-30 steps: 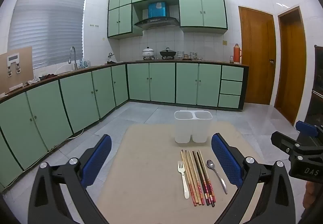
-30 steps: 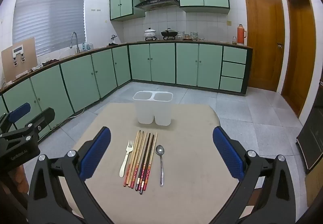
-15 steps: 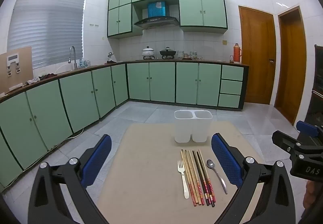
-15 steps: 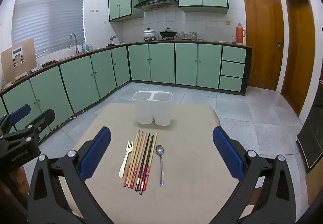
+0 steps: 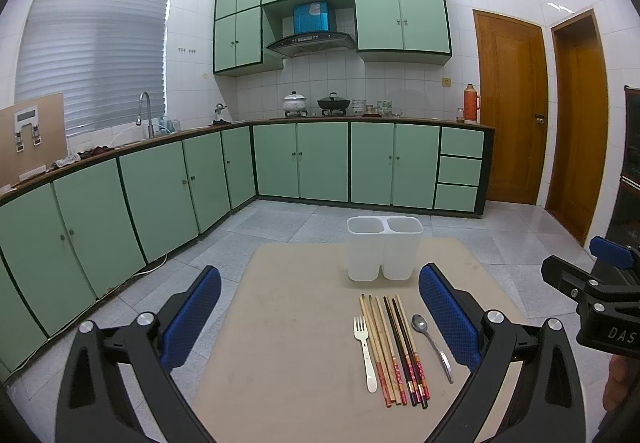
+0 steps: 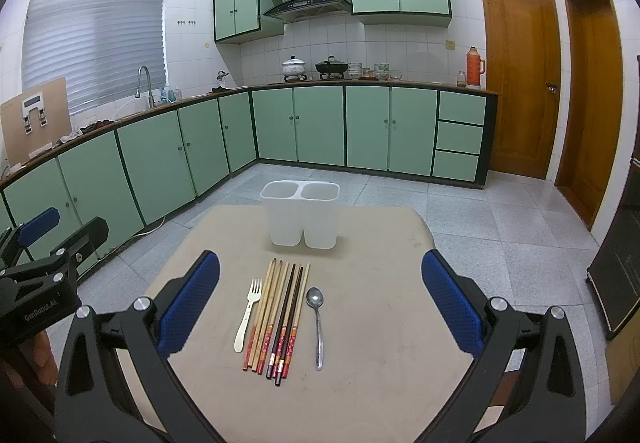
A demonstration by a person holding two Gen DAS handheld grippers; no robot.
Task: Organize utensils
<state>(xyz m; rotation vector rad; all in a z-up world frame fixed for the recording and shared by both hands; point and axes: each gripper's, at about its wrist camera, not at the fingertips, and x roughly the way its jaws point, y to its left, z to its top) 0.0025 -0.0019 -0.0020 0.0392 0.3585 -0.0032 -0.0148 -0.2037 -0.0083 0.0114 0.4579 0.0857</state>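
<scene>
Bench: beige top (image 6: 380,323), carrying every item listed, both sets of jaws held above its near edge.
Left gripper (image 5: 320,319): jaws spread wide, blue pads, holding nothing; seen from the right wrist view its black body carries white lettering reading "GenRobot.AI".
Right gripper (image 6: 320,303): jaws spread wide, blue pads, holding nothing; from the left wrist view its body shows the letters "DAS", the rest cut off at the frame edge.
Utensil holder (image 6: 300,213): white plastic, two compartments side by side, upright, both compartments showing nothing inside; stands ahead of the right jaws, centred, beyond the far ends of the utensils; ahead and to the right for the left jaws (image 5: 384,249).
Fork (image 6: 249,313): white, flat on the bench, tines pointing toward the holder; between the right jaws, nearest the left finger.
Chopsticks (image 6: 280,317): several in a tight row, pale and dark, red patterned handle ends nearest the camera; just beside the fork, between fork and spoon.
Spoon (image 6: 317,317): metal, bowl toward the holder; just right of the chopsticks, slightly apart.
Seen from left jaws: fork (image 5: 365,351), chopsticks (image 5: 396,347) and spoon (image 5: 432,343) lie close to the right finger.
Writing on utensils: too small to read.
</scene>
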